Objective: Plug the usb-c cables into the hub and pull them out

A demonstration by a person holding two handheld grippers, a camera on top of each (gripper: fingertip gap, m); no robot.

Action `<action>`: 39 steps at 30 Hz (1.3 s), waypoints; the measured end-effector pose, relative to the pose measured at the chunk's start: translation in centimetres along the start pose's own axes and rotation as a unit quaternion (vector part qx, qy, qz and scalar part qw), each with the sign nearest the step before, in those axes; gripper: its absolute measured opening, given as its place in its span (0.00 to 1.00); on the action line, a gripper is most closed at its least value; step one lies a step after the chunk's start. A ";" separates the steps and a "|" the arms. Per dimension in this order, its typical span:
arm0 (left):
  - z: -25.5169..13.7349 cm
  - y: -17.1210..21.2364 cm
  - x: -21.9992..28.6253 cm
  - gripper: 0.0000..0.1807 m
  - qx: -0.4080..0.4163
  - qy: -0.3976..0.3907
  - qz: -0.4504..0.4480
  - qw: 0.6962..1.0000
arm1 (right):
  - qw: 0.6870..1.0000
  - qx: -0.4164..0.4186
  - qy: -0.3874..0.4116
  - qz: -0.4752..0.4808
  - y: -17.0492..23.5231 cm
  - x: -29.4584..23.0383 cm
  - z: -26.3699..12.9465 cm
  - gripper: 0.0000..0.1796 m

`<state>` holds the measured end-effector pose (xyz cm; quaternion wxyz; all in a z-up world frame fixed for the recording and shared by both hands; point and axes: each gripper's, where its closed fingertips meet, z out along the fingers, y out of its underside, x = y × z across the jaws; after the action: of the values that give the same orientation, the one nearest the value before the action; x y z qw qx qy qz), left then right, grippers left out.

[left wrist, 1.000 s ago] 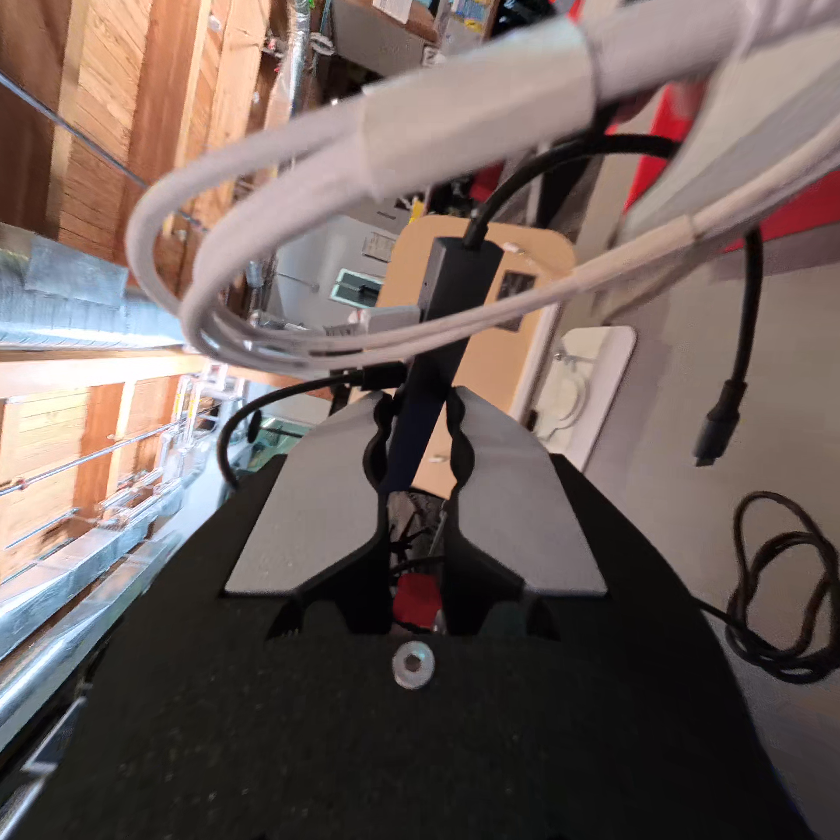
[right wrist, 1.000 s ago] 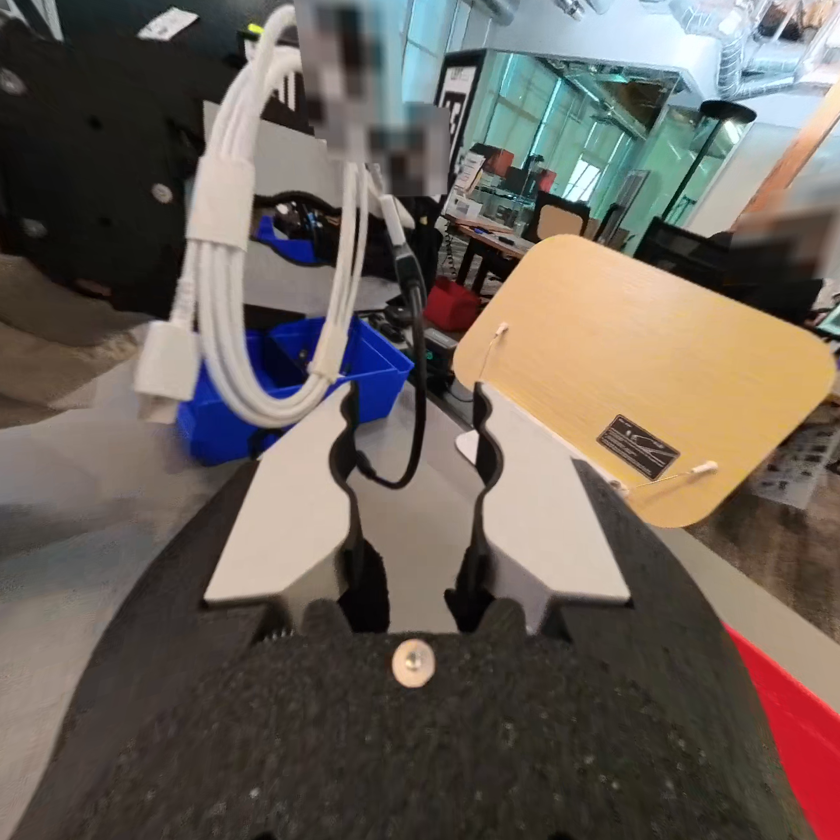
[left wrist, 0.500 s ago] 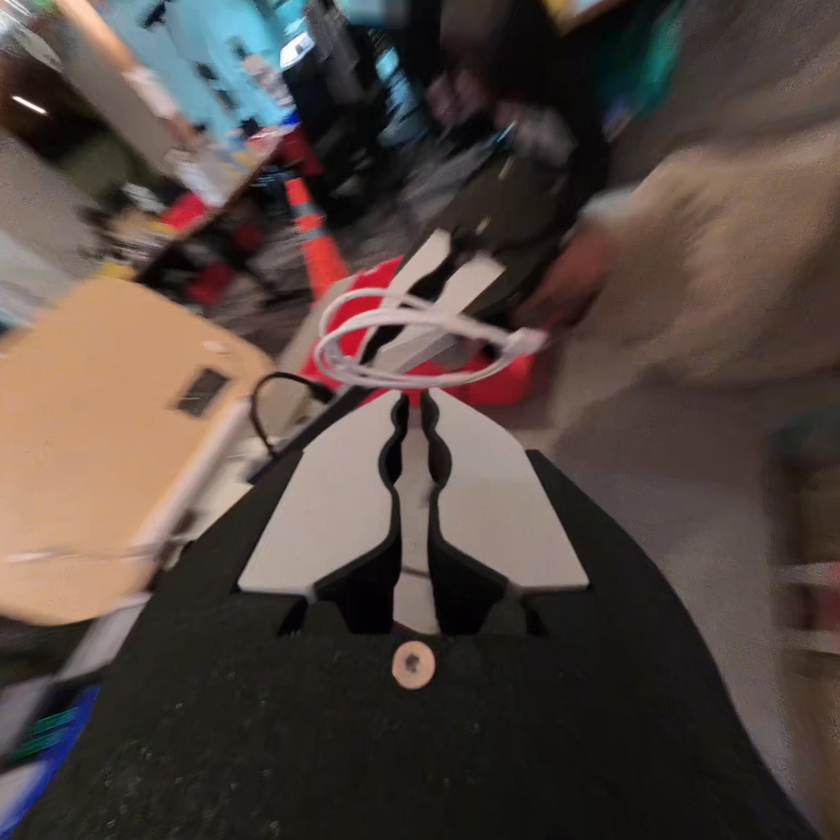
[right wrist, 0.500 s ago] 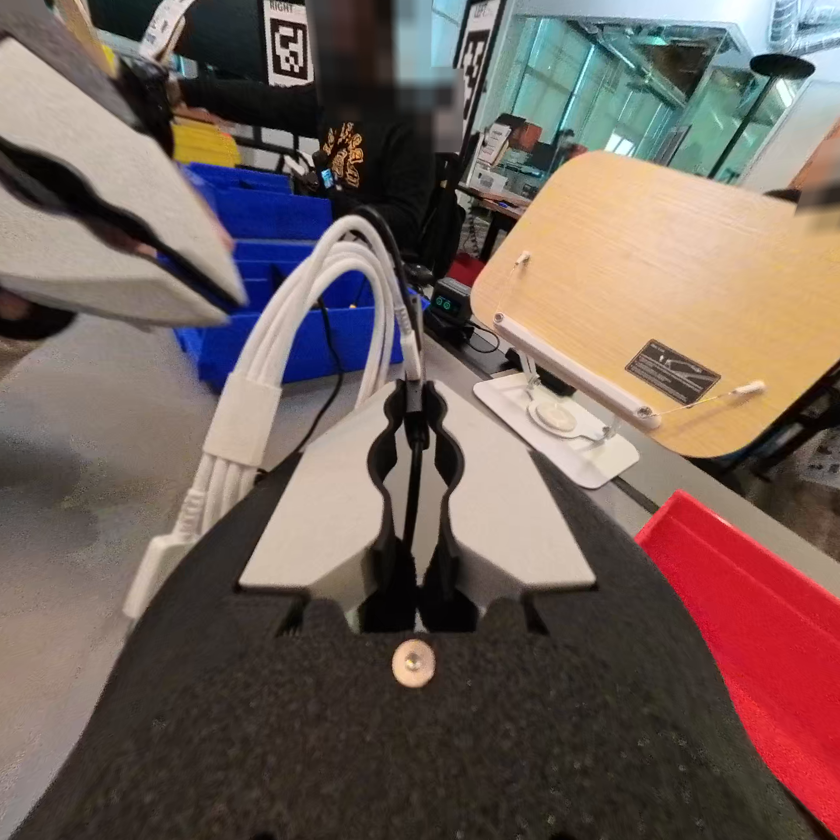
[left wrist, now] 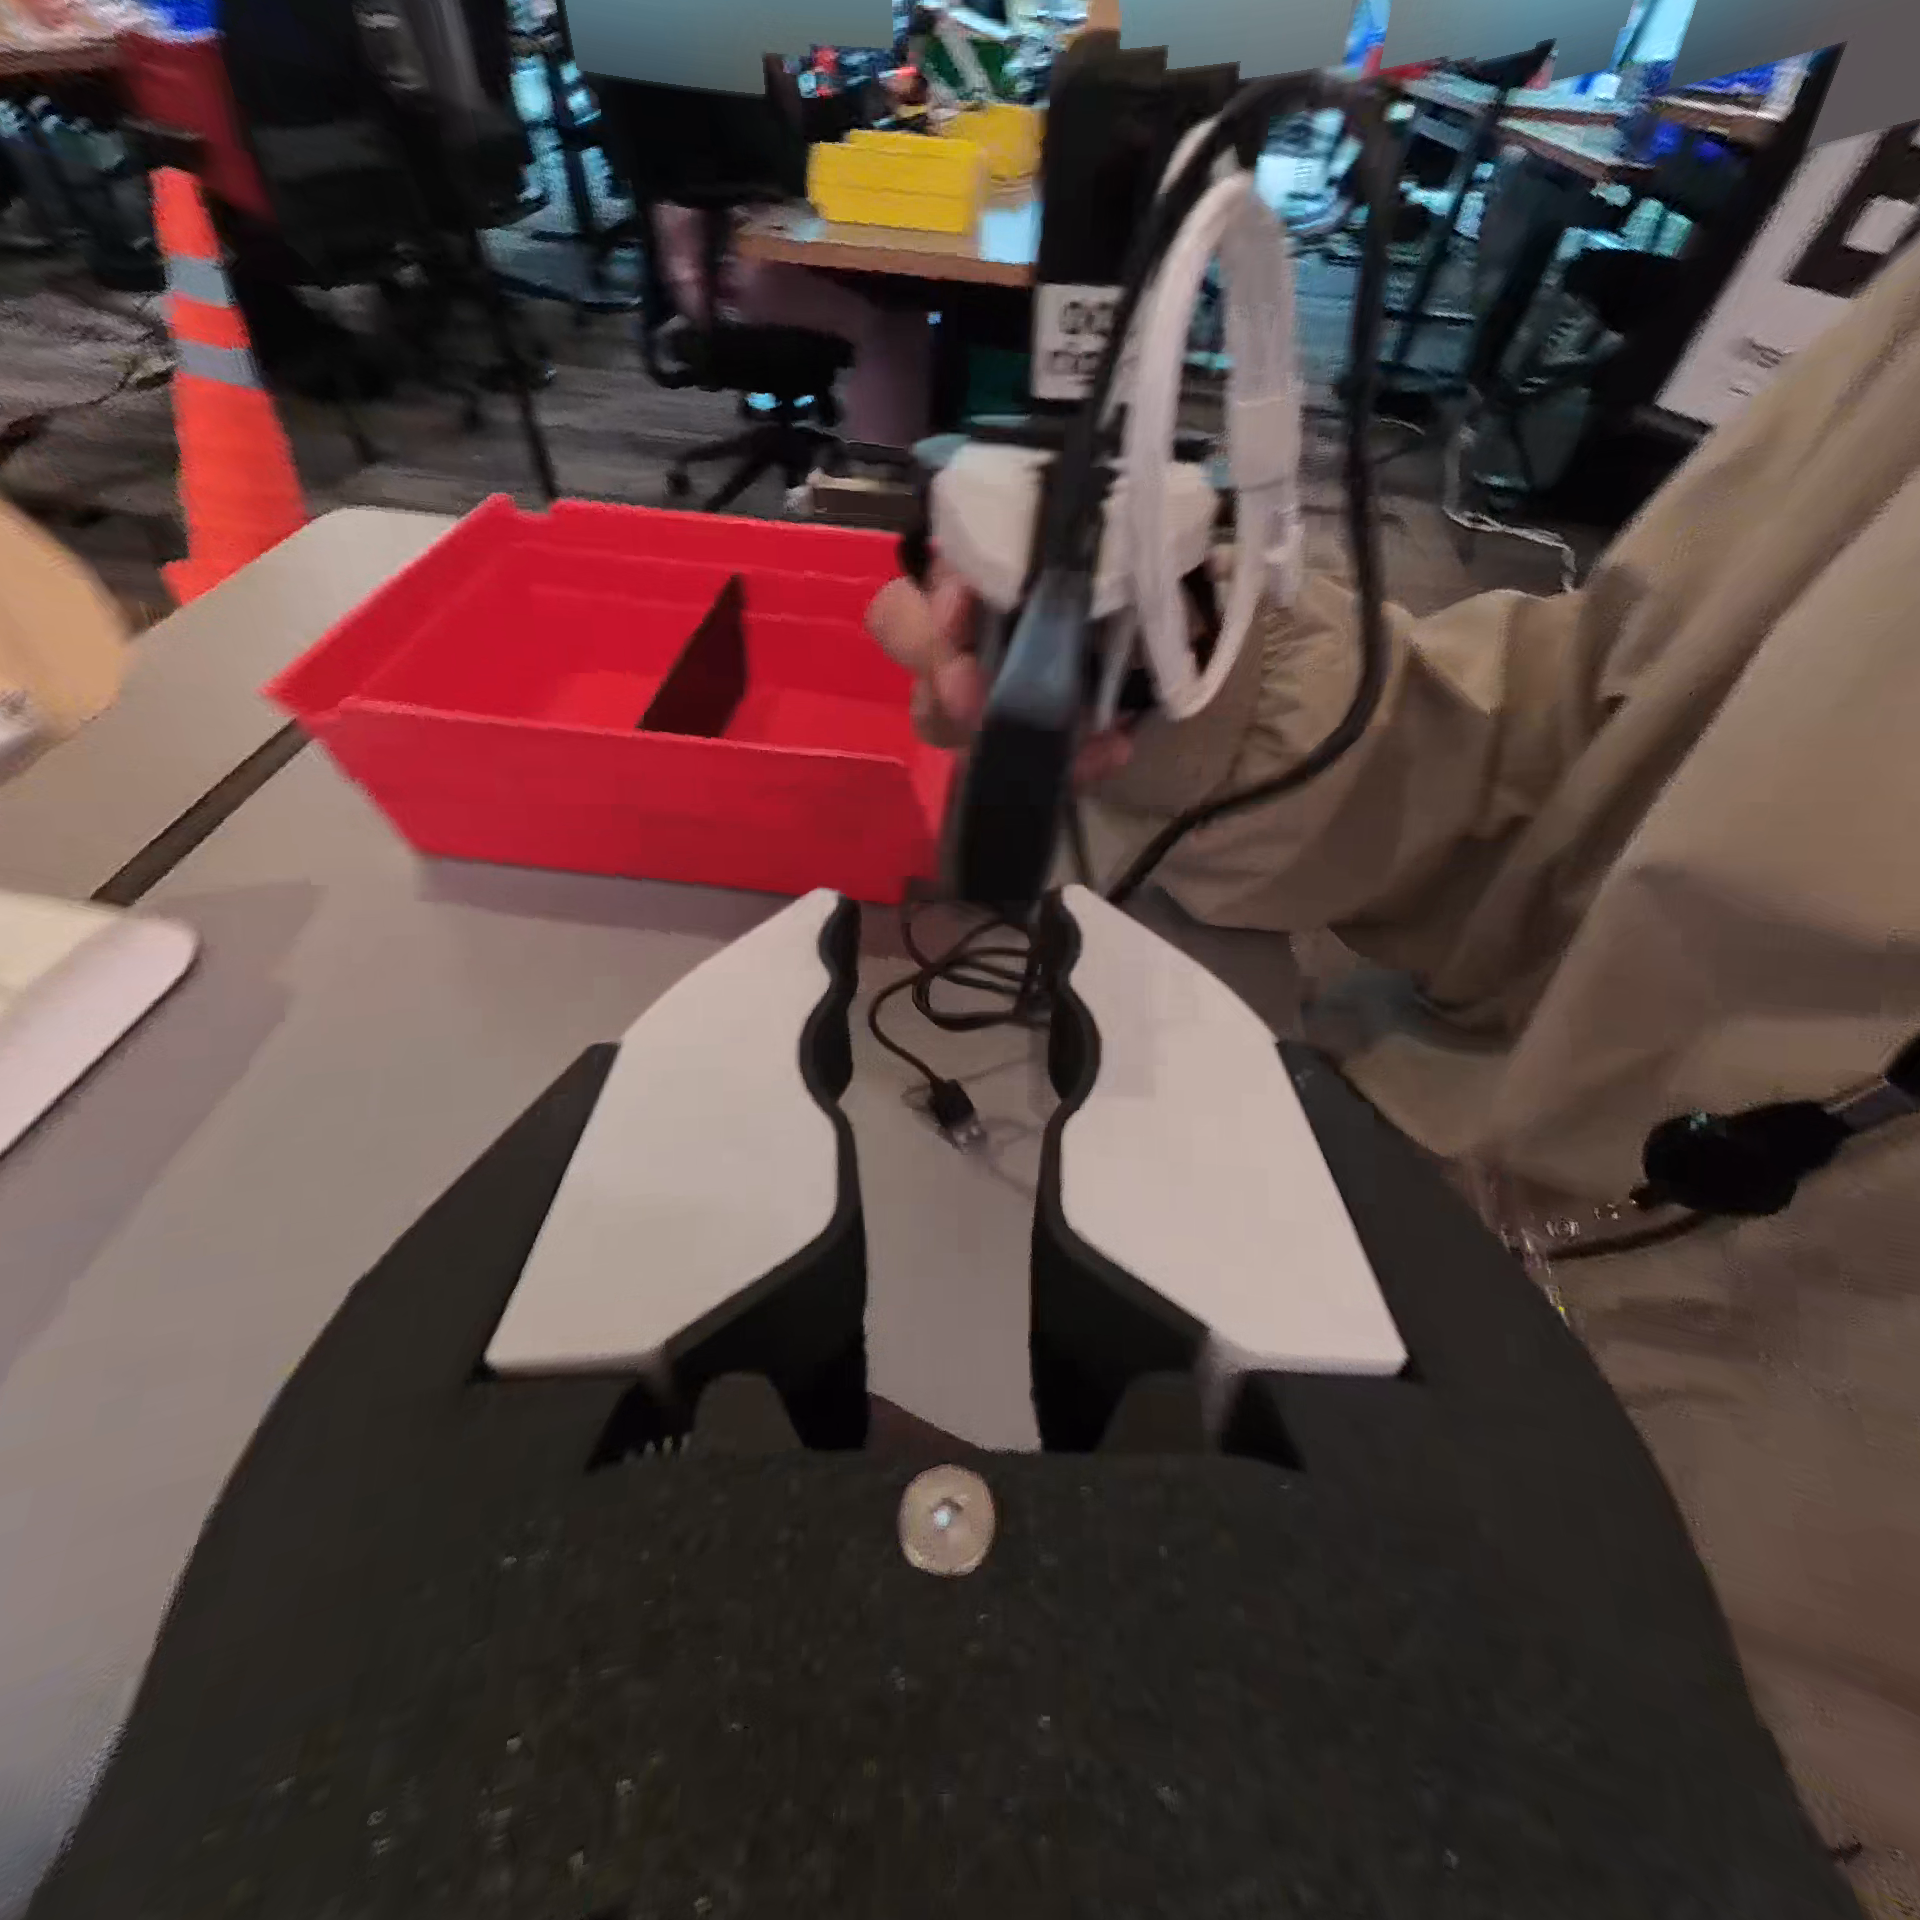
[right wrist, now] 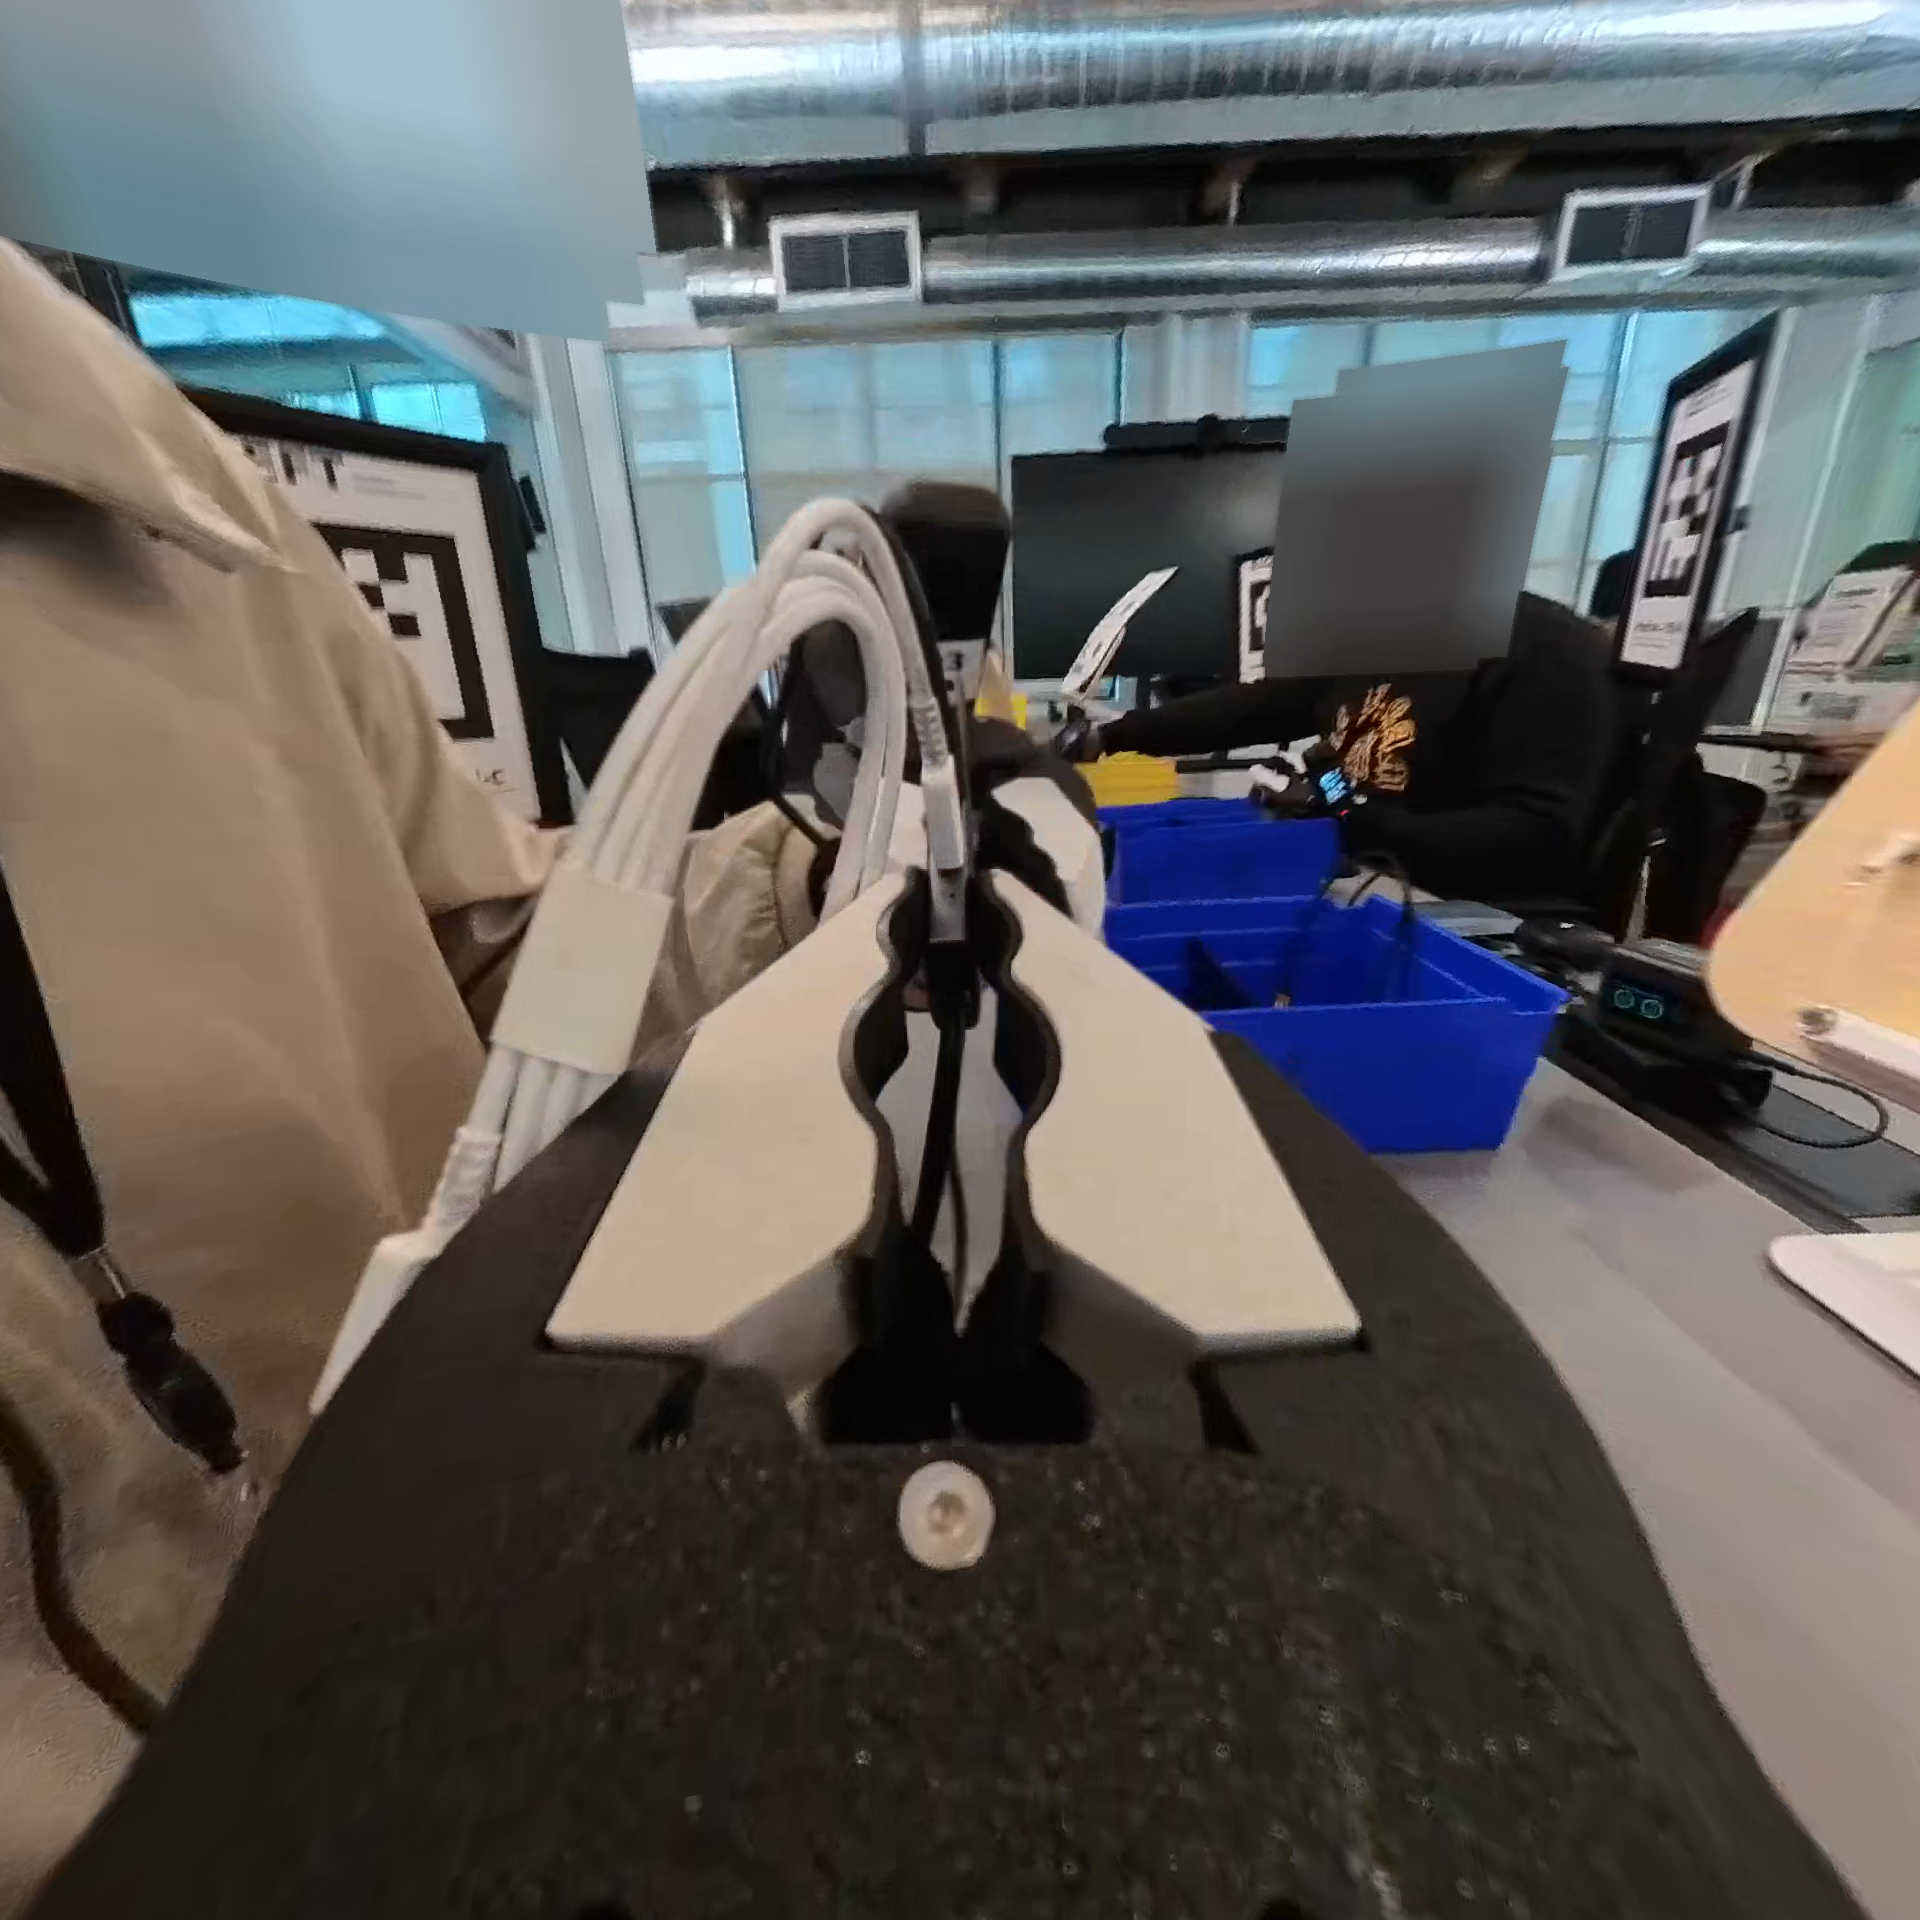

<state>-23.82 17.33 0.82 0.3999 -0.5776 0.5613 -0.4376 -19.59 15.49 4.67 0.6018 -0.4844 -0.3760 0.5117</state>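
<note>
Above a grey worktable (left wrist: 436,997), the right gripper (right wrist: 951,904) pinches the plug end of a white USB-C cable (right wrist: 940,821), its fingers pressed together on the connector so the cord's bundled coil (right wrist: 727,707) arcs up and hangs clear to the side, bound by a white sleeve (right wrist: 582,977). A thin black cable (right wrist: 940,1101) also runs down between the same fingers; whether it is clamped or merely passing through cannot be told. Seen from the left wrist view, that far gripper carries a dark slab-shaped object, apparently the hub (left wrist: 1023,748), held upright in the air just over the table's edge, with the white coil (left wrist: 1236,447) looped beside it. The left gripper (left wrist: 945,935) is empty, its fingers spread with a clear gap, hovering low over a loose black cable (left wrist: 956,997) whose plug (left wrist: 954,1110) lies flat on the table between the fingertips, likely lined up for a pick. A red divided bin (left wrist: 644,707) sits just beyond, a blue bin (right wrist: 1340,997) across the table. The lifted hold appears meant to keep ports and plug reachable for mating.
</note>
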 end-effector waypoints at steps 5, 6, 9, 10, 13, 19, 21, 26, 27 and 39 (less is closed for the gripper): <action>2.0 -1.4 2.4 0.11 0.042 0.034 0.046 0.997 | 0.998 -0.053 -0.019 -0.016 1.9 -0.8 1.1 0.05; 2.0 -1.6 2.4 0.10 0.051 0.032 0.046 0.997 | 0.998 -0.050 -0.021 -0.013 1.9 -0.8 1.0 0.05; 2.2 -1.8 2.3 0.08 0.072 0.024 0.051 0.996 | 0.998 -0.054 -0.020 -0.009 2.4 -0.8 1.0 0.05; 2.4 -1.7 2.4 0.06 0.075 0.028 0.051 0.995 | 0.998 -0.056 -0.020 -0.009 2.5 -0.7 1.0 0.05; 2.6 -1.7 2.5 0.06 0.094 0.026 0.055 0.994 | 0.998 -0.057 -0.018 -0.001 2.6 -0.5 0.8 0.05; 3.0 -1.3 3.0 0.06 0.108 0.024 0.100 0.989 | 0.996 -0.081 -0.031 0.014 3.0 -0.9 0.7 0.05; 3.3 -1.0 3.1 0.06 0.108 0.019 0.114 0.987 | 0.995 -0.088 -0.034 0.020 3.3 -1.1 0.5 0.05; 3.6 -0.5 3.0 0.06 0.117 0.013 0.122 0.986 | 0.995 -0.098 -0.029 0.020 3.7 -1.1 0.5 0.05; 3.6 -0.3 3.0 0.06 0.116 0.014 0.123 0.986 | 0.994 -0.104 -0.027 0.016 3.9 -1.1 0.5 0.05; 2.9 4.9 -5.8 0.06 -0.050 -0.277 0.381 0.881 | 0.947 -0.140 0.285 -0.056 -0.3 8.2 -8.1 0.15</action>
<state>-22.38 22.76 -5.03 0.6453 -0.4360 0.6256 -0.0456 -10.23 21.94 2.54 0.6379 -0.6675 -0.2827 0.2600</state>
